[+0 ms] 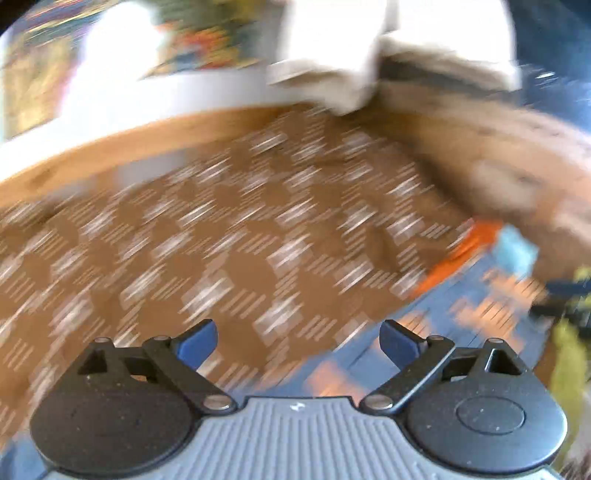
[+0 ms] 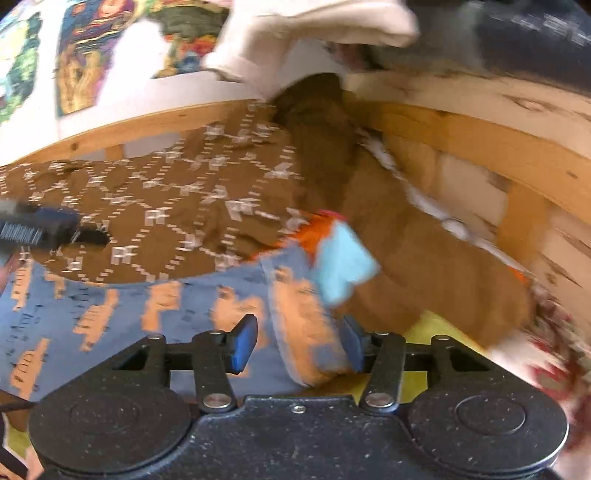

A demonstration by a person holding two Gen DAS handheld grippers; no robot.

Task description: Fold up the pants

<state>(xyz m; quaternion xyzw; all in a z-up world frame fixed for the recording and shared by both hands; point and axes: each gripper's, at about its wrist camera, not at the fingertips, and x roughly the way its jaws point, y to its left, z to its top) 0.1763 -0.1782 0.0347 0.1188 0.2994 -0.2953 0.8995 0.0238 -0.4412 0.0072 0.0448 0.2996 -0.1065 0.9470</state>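
The pants are blue with orange blocks, an orange and light-blue trim patch at one end. They lie on a brown patterned cover. My right gripper is open, its blue pads either side of a fold of the pants. My left gripper is open and empty, above the brown cover near the pants' edge. The left wrist view is blurred. The left gripper's body shows at the left edge of the right wrist view.
A wooden frame runs round the far side and right. A white cloth hangs over it at the back. Posters hang on the white wall. A yellow sheet lies under the cover at the right.
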